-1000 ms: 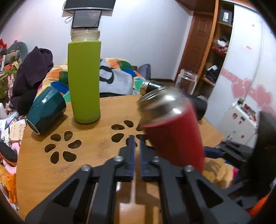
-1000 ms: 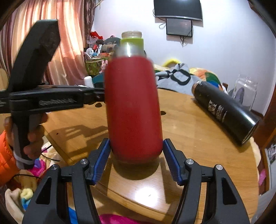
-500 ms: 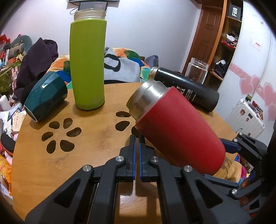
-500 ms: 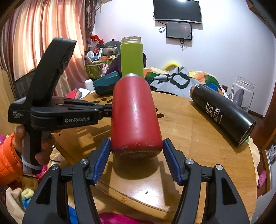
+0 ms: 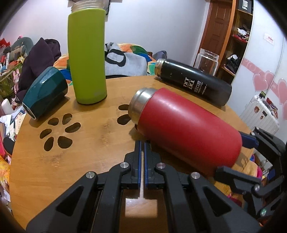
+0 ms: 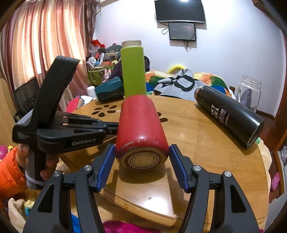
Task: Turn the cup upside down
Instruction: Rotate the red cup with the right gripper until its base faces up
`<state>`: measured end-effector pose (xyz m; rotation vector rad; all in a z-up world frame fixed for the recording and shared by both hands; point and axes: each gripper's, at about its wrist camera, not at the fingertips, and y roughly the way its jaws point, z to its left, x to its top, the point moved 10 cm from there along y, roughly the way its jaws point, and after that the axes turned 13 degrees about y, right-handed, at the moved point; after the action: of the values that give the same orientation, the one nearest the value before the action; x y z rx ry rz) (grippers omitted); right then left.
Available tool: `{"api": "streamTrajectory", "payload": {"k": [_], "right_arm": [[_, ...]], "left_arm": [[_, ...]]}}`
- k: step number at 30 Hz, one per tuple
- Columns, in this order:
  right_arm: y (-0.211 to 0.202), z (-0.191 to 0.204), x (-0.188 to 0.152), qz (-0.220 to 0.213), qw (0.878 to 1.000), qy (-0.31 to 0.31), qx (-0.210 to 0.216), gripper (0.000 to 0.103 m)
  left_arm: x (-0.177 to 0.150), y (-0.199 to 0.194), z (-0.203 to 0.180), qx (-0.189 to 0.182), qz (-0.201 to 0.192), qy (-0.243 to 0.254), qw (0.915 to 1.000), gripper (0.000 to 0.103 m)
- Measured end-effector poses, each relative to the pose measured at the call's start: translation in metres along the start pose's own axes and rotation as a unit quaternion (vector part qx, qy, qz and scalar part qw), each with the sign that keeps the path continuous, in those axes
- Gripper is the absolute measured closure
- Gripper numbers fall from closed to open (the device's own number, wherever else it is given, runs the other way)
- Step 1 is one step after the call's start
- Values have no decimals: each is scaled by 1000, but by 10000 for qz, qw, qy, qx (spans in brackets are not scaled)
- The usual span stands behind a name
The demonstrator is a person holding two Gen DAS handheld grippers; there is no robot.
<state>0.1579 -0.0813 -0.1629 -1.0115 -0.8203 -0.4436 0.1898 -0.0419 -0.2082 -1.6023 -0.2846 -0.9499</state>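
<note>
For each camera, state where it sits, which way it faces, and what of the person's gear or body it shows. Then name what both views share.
Left wrist: sits on the left gripper, facing across the round wooden table toward the white wall; shows its own nearly closed fingers.
Right wrist: sits on the right gripper, facing the curtain and wall screens; shows its fingers at the tilted red metal cup, plus the other gripper and hand.
Shared: red cup, tall green bottle, black flask.

Lived-in home bedroom: quilt-covered bed [image 6: 179, 78], wall television [image 6: 180, 11], curtains [image 6: 44, 44].
</note>
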Motion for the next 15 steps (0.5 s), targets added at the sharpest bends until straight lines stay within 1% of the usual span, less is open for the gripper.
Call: {"api": "streamTrajectory", "payload": {"k": [5,9,12,15], "right_arm": [[-1,-3,1,11,9999,129,82,45],[0,-2,1,23,9999,123,91,44],[6,-4,-3,186,9995,223,159,44],[17,-6,-8,339,9991,260,71,44]], "left_arm": [[3,-5,-4,66,-26,111,9999,102],[6,-21,-3,64,-167,108,9998,102],[11,-37,-5,59,-310,163,9994,101],[23,-51,-13,97,-526,357,9979,101]]}}
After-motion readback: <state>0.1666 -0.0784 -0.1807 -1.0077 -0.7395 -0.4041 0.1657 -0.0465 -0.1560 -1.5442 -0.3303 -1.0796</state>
